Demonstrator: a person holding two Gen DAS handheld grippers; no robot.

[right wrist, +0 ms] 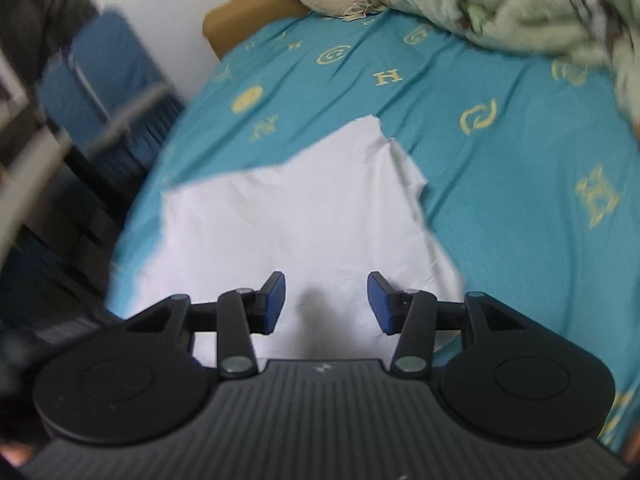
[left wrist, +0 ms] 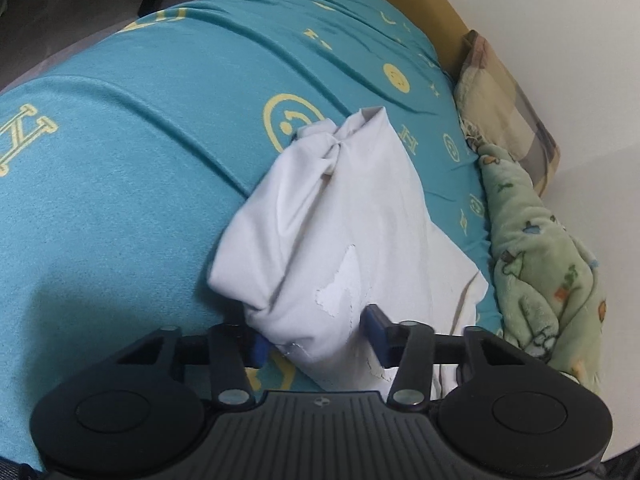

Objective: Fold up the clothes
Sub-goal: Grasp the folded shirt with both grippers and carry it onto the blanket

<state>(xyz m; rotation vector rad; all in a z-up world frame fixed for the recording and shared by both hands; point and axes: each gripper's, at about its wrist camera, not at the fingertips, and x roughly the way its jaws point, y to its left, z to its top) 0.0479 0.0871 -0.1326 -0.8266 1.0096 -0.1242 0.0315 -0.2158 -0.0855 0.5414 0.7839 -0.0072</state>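
My left gripper [left wrist: 316, 336] had its blue pads [left wrist: 374, 326] pinching a bunched fold of the white garment [left wrist: 332, 216], which lay crumpled and knotted on the teal bedsheet [left wrist: 132, 168]. My right gripper [right wrist: 326, 302] stood part open over a flat stretch of the same white garment [right wrist: 288, 216], its pads holding nothing. To fold well, I judged the left needed a firm bite on a true edge, not a wad (the twist near the far end would want shaking out), and the right had to catch the matching edge before any lift. A green fleece blanket [left wrist: 544, 276] crowded the garment's side, with a pillow [left wrist: 496, 96] beyond; both limited room to spread. A blue chair [right wrist: 108, 80] stood beside the bed.
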